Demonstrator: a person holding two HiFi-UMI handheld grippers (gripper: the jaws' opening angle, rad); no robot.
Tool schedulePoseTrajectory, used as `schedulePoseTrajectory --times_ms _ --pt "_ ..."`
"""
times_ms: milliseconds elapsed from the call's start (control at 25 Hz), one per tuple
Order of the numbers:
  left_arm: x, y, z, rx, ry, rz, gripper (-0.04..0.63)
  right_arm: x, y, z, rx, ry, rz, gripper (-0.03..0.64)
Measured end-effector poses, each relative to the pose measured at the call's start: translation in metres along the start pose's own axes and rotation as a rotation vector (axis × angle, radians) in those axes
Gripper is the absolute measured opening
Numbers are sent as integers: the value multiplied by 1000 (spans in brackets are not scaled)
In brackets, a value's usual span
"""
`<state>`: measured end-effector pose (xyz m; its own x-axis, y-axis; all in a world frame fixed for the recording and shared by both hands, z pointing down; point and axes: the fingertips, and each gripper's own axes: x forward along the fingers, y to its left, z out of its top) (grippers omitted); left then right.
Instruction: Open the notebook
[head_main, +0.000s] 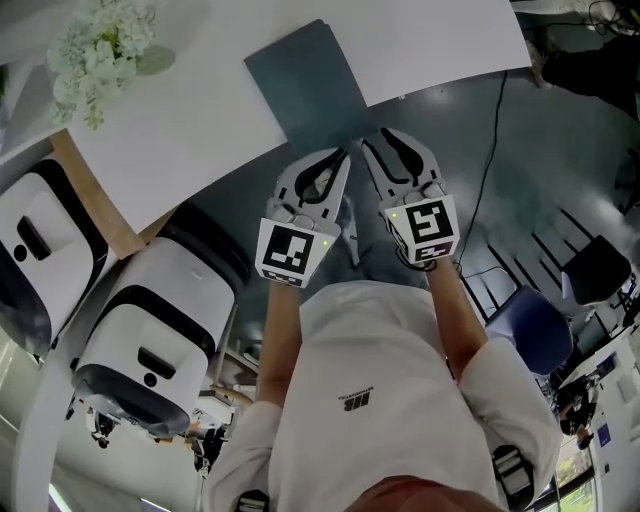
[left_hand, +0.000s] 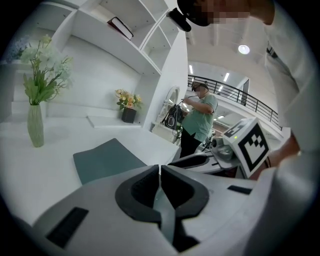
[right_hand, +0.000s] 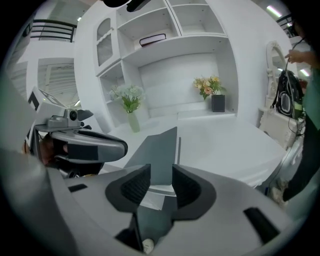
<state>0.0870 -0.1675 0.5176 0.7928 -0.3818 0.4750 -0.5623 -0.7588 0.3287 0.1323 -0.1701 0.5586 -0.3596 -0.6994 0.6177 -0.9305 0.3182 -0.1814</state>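
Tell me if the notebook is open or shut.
Shut. The notebook lies flat on the table as one dark cover, with no pages showing in any view.

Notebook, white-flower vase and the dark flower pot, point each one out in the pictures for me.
notebook (head_main: 305, 85): head view, middle of its dark cover.
vase (left_hand: 35, 127): left gripper view, its body below the stems.
dark flower pot (right_hand: 218, 103): right gripper view, front of the pot.
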Motion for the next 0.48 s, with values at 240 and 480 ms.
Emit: schedulePoseTrajectory --times_ms 240,480 --pt "4 3 -9 -15 10 -12 0 13 -2 -16 32 46 33 184" --pt "5 4 -14 -22 18 -17 0 25 -5 -27 68 57 47 196"
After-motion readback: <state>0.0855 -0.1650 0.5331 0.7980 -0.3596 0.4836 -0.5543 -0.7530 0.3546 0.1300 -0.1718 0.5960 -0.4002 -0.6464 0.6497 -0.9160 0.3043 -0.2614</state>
